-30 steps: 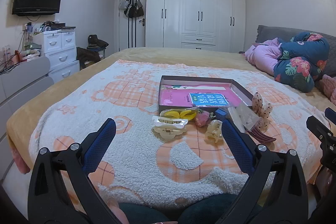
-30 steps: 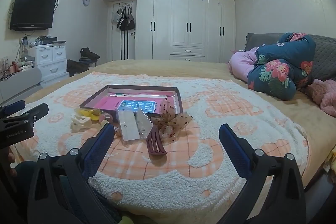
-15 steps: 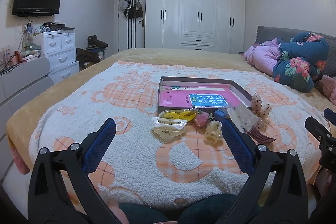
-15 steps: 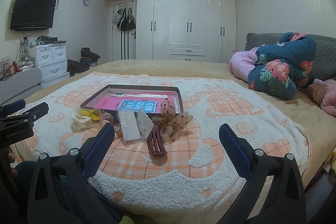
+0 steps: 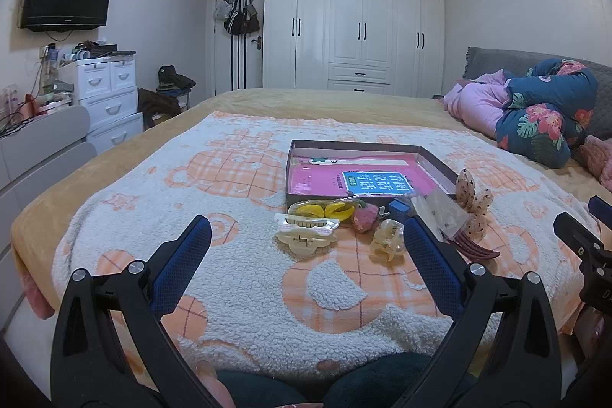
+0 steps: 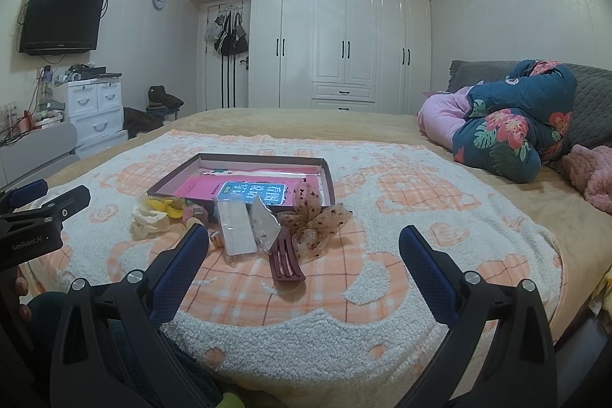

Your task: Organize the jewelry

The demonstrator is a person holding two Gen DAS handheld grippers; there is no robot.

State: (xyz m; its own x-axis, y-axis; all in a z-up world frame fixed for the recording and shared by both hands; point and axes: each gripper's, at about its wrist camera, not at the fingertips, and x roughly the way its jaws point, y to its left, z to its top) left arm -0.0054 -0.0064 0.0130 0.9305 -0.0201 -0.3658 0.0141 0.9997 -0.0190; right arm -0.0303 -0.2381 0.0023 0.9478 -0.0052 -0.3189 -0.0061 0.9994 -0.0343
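Left wrist view, from nearest outward: the left claw hangs low over the blanket at the foot of the bed, its blue pads spread wide and holding nothing. Just ahead of it, squarely between the fingers, lies the cream hair claw clip, long axis running crosswise, left to right. A smaller translucent clip sits beside the claw's right-hand pad, and behind these come a yellow clip, a pink bobble and a small blue block, all bunched against the near wall of the shallow box.

From the right wrist view, the right claw is likewise spread and empty. The maroon comb clip lies straight ahead of it, its long axis pointing away towards the box, with two clear packets and a dotted gauze bow just past it.

The box holds a pink sheet with a blue label and no trinkets that I can see, so sorting looks barely begun. I'd judge the left claw nearer the cream clip, the right nearer the comb; the crosswise clip suits a straight-on pinch, while the comb may want gripping across its width.
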